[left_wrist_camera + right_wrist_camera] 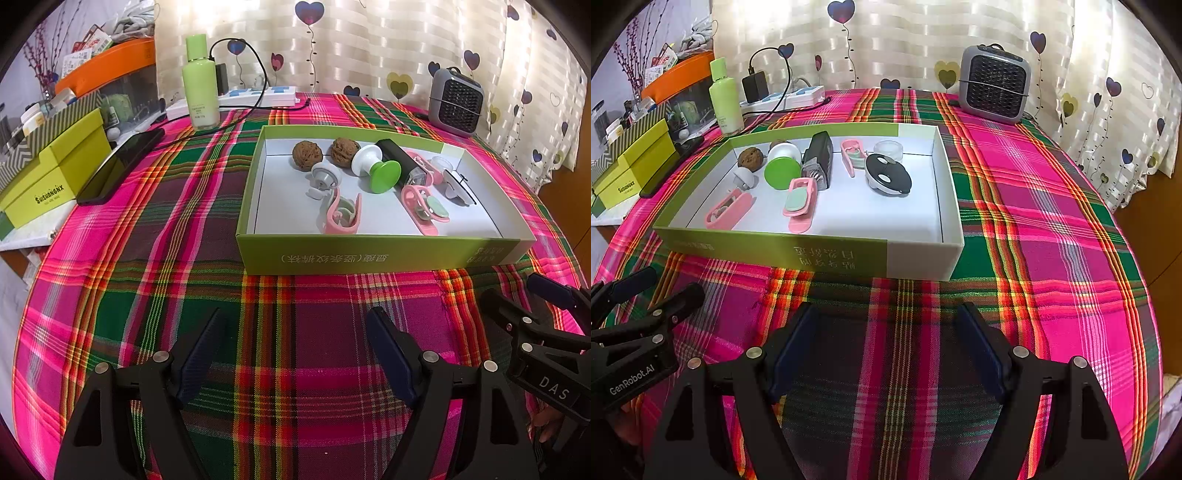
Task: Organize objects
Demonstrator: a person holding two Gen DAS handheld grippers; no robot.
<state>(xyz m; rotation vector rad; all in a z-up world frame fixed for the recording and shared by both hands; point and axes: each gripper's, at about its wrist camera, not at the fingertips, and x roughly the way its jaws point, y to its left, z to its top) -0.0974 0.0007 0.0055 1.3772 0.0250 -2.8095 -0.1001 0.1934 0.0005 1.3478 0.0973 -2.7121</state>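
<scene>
A green-sided cardboard box [384, 254] [827, 254] lies on the plaid table. Inside lie two walnuts [307, 154], a white and green knob [376, 168] [782, 168], a black block [404, 162] [818, 160], pink clips [341, 216] [799, 201], a small white and grey piece [325, 177] [744, 178], a black and white disc [888, 176] and a clear jar [888, 148]. My left gripper [297, 332] is open and empty over the cloth in front of the box. My right gripper [888, 328] is open and empty beside it, also in front of the box.
A green bottle [199, 81], a power strip with charger [255, 95], a dark phone [122, 166] and yellow-green boxes [48, 173] stand at the left back. A grey fan heater [995, 83] stands at the back right. Curtains hang behind the table.
</scene>
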